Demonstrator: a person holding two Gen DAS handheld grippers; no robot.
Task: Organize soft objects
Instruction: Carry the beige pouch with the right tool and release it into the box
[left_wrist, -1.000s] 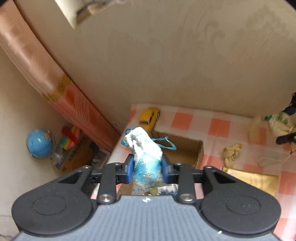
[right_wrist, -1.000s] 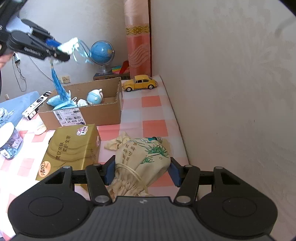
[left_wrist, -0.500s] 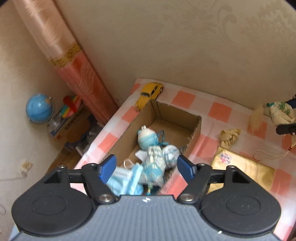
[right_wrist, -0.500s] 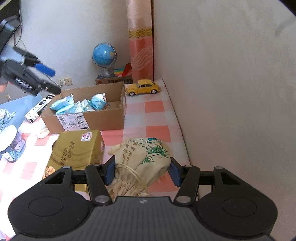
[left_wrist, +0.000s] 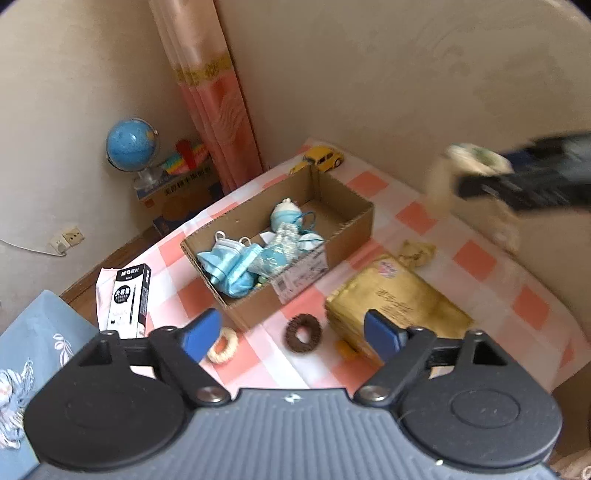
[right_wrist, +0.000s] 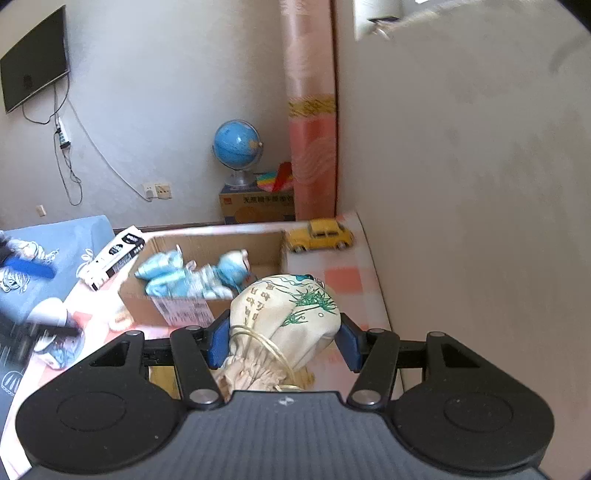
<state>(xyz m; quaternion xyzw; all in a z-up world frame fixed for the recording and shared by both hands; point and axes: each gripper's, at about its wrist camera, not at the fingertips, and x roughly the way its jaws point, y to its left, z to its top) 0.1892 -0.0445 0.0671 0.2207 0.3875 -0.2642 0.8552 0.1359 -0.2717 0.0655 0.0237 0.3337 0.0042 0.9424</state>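
Observation:
A cardboard box sits on the checkered table and holds blue face masks, a blue-white pouch and a small blue plush. My left gripper is open and empty, above the table in front of the box. My right gripper is shut on a cream drawstring bag with green print, held in the air near the box. It shows blurred in the left wrist view.
A gold packet, a brown hair ring, a cream hair ring, a beige cloth and a black-white pen box lie on the table. A yellow toy car stands behind the box. A globe stands by the curtain.
My left gripper let the blue-white pouch drop into the box, opened, and pulled back. My right gripper lifted the cream bag off the table and moved it toward the box.

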